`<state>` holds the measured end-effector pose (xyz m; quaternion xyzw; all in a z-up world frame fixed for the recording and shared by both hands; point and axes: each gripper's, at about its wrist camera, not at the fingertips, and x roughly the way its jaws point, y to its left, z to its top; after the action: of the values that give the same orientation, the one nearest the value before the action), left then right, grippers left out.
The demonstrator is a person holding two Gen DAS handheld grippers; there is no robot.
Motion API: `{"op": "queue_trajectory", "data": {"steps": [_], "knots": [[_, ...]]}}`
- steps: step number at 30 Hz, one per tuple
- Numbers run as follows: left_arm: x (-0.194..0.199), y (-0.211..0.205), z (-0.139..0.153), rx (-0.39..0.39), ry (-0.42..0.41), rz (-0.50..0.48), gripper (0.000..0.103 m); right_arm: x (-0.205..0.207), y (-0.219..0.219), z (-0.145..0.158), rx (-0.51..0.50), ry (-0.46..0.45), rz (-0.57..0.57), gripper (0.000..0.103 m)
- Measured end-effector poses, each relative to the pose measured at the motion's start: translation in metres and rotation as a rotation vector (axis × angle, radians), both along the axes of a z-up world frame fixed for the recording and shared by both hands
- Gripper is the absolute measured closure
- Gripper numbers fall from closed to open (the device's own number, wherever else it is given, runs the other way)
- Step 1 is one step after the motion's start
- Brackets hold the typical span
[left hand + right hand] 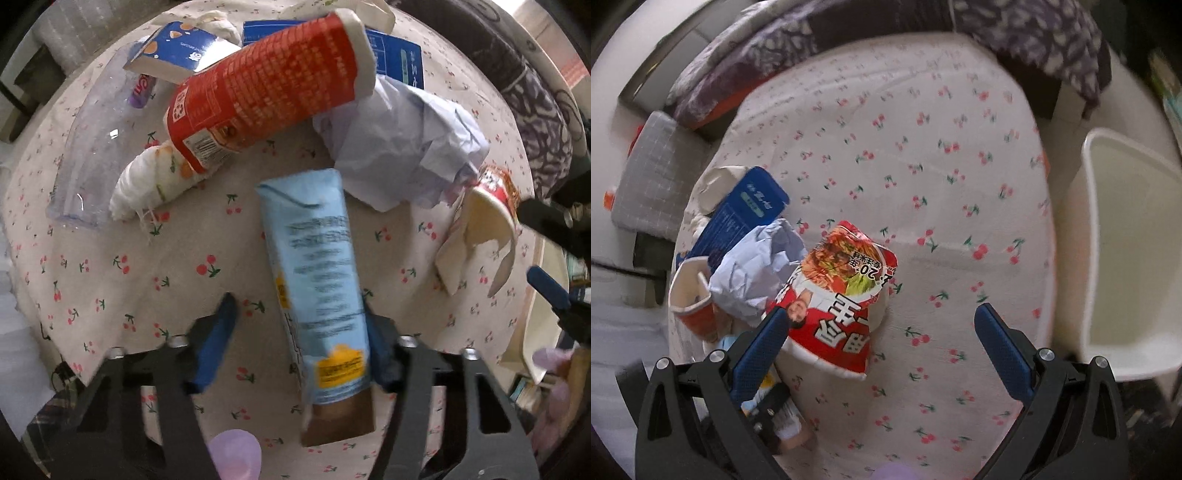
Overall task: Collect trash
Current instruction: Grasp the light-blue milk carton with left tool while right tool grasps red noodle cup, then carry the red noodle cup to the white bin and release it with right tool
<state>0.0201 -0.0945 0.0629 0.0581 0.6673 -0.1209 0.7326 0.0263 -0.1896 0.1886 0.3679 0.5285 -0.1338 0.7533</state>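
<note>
- Light blue tube (317,280) with a brown cap – flat on the cherry-print cloth.
- Red carton (266,88) – tilted over a white wad (155,181).
- Crumpled paper (402,147) beside a crushed noodle cup (842,295).

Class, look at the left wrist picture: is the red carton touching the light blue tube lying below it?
Apart. In the left wrist view, a strip of cherry-print tablecloth shows plainly between the red carton and the top end of the light blue tube.

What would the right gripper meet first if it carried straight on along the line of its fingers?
Most likely the crushed red noodle cup, which lies just ahead of the right gripper, nearer its left finger. The open fingers have not reached it; depth is hard to judge.
</note>
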Motion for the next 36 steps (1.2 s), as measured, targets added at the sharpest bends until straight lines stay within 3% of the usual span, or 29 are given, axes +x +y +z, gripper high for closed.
{"op": "queue_trajectory", "data": {"steps": [1, 2, 15, 17, 19, 21, 23, 29, 36], "knots": [[0.001, 0.003, 0.005, -0.004, -0.011, -0.010, 0.063, 0.003, 0.000, -0.002, 0.011, 0.000, -0.014, 0.006], [0.003, 0.007, 0.011, -0.006, -0.023, -0.020, 0.067, 0.005, -0.001, -0.003, 0.011, 0.000, -0.023, 0.006], [0.029, 0.073, 0.125, -0.080, -0.227, -0.115, 0.068, 0.032, 0.003, -0.013, 0.054, -0.014, -0.085, 0.006], [0.034, 0.085, 0.137, -0.085, -0.249, -0.106, 0.068, 0.032, 0.003, -0.015, 0.047, -0.029, -0.082, 0.012], [0.045, 0.102, 0.153, -0.092, -0.263, -0.092, 0.068, 0.035, 0.005, -0.016, 0.052, -0.047, -0.055, 0.030], [0.053, 0.122, 0.170, -0.100, -0.269, -0.072, 0.067, 0.036, 0.006, -0.019, 0.053, -0.045, -0.040, 0.040], [0.058, 0.138, 0.178, -0.103, -0.272, -0.055, 0.067, 0.034, 0.008, -0.020, 0.064, -0.059, -0.028, 0.042], [0.074, 0.185, 0.213, -0.121, -0.311, 0.006, 0.067, 0.028, 0.022, 0.001, -0.029, -0.124, 0.035, 0.046], [0.095, 0.244, 0.277, -0.138, -0.458, 0.029, 0.071, 0.020, 0.046, 0.049, -0.194, -0.299, 0.142, 0.046]]}}
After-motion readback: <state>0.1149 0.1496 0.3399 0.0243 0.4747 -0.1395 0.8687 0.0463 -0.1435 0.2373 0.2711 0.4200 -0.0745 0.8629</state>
